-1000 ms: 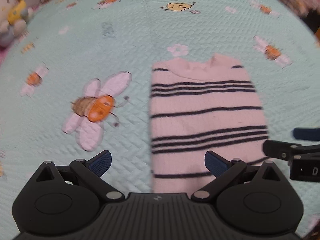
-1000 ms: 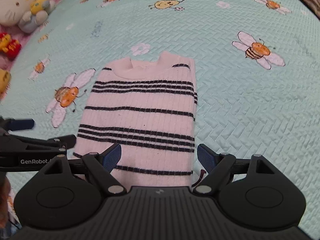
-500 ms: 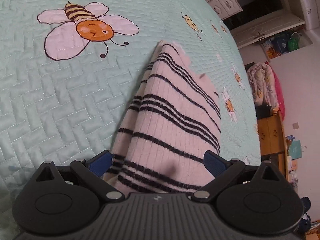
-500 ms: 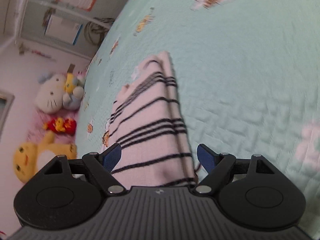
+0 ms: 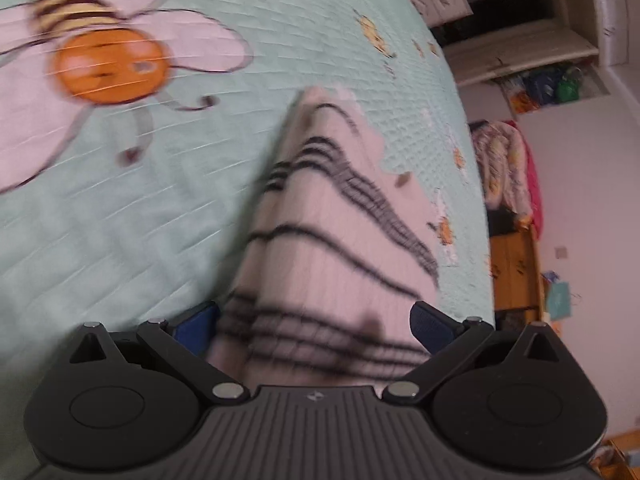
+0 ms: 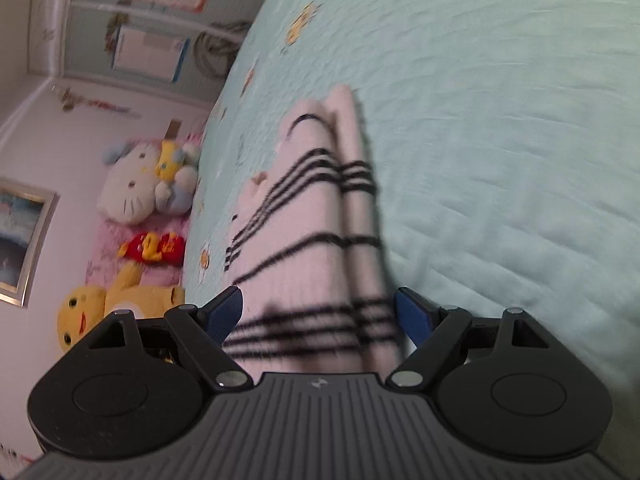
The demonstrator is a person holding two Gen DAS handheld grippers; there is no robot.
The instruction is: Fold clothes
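1. The striped sweater [image 5: 336, 248] lies on the mint quilted bedspread [image 5: 120, 220], pale pink with thin dark bands across it; both views are smeared by motion blur.
2. In the left wrist view the left gripper [image 5: 314, 322] sits low over the sweater's near end, its blue-padded fingers [image 5: 196, 322] spread wide, one at 9 o'clock and one at 3 o'clock of the fabric, which runs between them toward 12 o'clock.
3. I cannot tell whether the pads touch the cloth.
4. A large orange bee print [image 5: 108, 68] lies on the bedspread at 10 o'clock of the sweater.
5. At 2 o'clock stand white shelves [image 5: 516, 36], and a heap of bedding [image 5: 508, 168] is at 3 o'clock.
6. In the right wrist view the right gripper [image 6: 318, 314] is likewise spread, its fingers [image 6: 414, 314] straddling the sweater's [image 6: 312, 232] near end, with a fold ridge running lengthwise along the garment's 3 o'clock side.
7. At 9 o'clock, beyond the bed edge, sit a white cat plush [image 6: 132, 184] and a yellow bear plush [image 6: 116, 304].
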